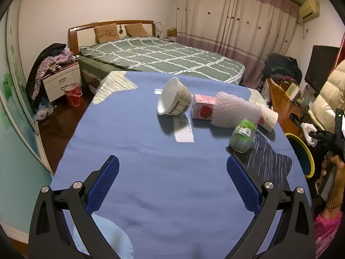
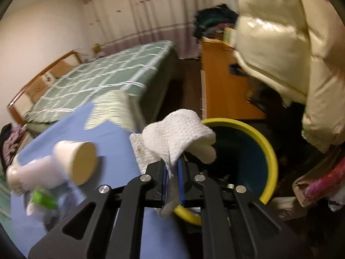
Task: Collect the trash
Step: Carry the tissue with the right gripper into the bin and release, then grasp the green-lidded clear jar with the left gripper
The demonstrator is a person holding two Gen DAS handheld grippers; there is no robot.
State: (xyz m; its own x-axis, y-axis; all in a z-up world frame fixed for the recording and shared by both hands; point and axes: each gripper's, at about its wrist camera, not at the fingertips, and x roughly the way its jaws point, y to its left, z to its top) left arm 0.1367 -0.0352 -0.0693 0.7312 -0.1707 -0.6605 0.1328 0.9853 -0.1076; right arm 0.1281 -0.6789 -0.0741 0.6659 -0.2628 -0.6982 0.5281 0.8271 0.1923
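Note:
My right gripper is shut on a crumpled white paper towel, which it holds just left of the rim of a yellow-rimmed blue bin. In the left wrist view that gripper and the towel show at the right edge, above the bin. My left gripper hangs open over the blue tablecloth with nothing between its pads. Beyond it lie a tipped white tub, a pink carton, a white foam net, a paper cup and a green-capped clear bottle.
A bed stands behind the table, with a nightstand and a red bin to its left. A wooden desk and a cream puffy jacket crowd the right side beside the bin. A flat clear wrapper lies on the cloth.

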